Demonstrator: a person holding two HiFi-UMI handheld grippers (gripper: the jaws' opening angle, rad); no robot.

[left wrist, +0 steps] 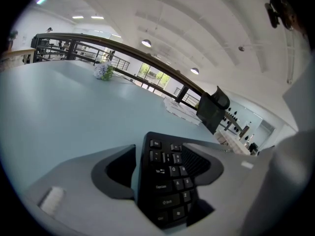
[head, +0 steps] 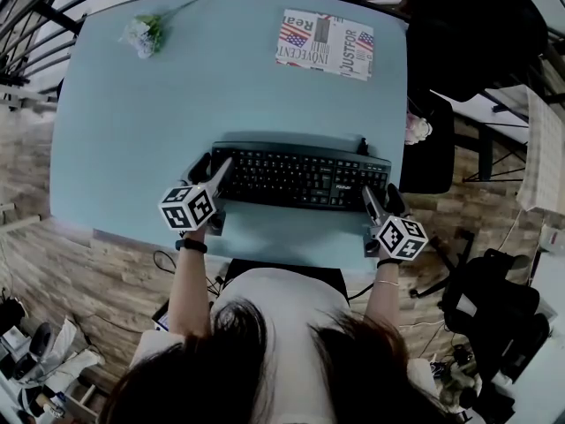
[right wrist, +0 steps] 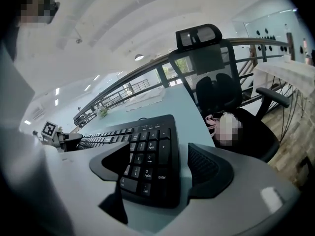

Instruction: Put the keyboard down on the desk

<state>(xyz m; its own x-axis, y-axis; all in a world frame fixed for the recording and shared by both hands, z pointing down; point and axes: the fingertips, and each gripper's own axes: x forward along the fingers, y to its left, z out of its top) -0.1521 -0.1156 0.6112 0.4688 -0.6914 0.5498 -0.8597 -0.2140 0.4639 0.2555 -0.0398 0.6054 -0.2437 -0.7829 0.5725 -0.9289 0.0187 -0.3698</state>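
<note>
The keyboard (head: pixel 300 177), black, lay flat on the pale blue surface (head: pixel 177 104), close to its near edge and roughly centred on the person's side. The left hand-held gripper (head: pixel 214 177) stood at the keyboard's left end; its jaws were apart, with the end carrying the Caps Lock and Shift keys between them, and a strip of bare surface showed between one jaw and the keyboard's edge. The right hand-held gripper (head: pixel 381 200) stood at the right end; its jaws were likewise apart around the number-pad end, with surface visible between the outer jaw and the keyboard's side. A printed paper (head: pixel 325 44) lay flat at the far side of the surface, well apart from the keyboard. A small bunch of flowers (head: pixel 144 35) lay near the far left corner. A black office chair (head: pixel 468 25) stood off the far right corner.
</note>
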